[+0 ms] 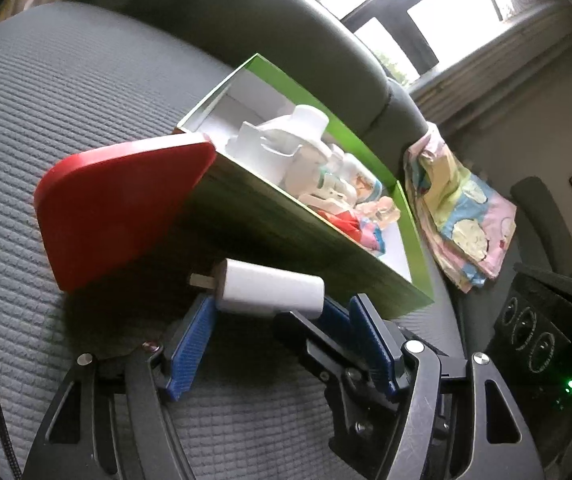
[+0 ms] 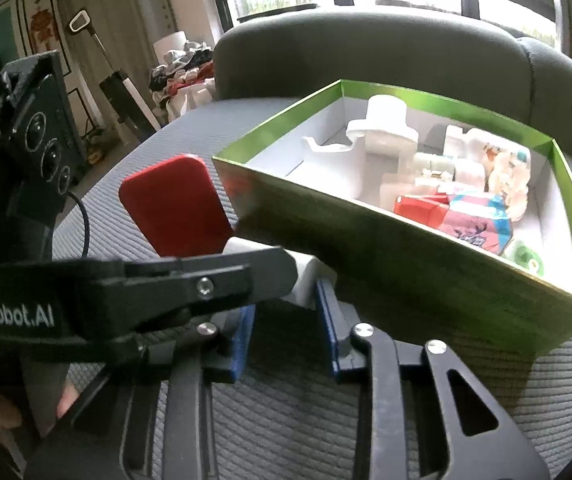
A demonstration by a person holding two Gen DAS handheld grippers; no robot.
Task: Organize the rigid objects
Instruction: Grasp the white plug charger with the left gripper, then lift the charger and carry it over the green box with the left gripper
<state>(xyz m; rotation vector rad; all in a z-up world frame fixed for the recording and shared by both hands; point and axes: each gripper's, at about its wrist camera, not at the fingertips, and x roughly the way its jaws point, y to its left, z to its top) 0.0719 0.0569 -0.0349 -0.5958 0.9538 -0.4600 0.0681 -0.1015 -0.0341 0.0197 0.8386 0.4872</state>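
Left wrist view: the white roller (image 1: pixel 271 290) with its red paddle (image 1: pixel 125 208) sits just near of the green box (image 1: pixel 286 240) on the grey sofa seat (image 1: pixel 65 100).
Left tongs (image 1: pixel 281 302): spread along the roller, left pad against its end; the right end is hidden, so I cannot tell if they pinch.
Right tongs (image 2: pixel 286 300): narrow, flanking the roller; contact is hidden, cannot tell.
Why: two tongs probably steady the awkward piece for lifting over the wall.
Box: already holds bottles and packets.

Roller (image 1: pixel 271 294) lies before the box (image 1: pixel 306 256), paddle (image 1: pixel 121 212) left.
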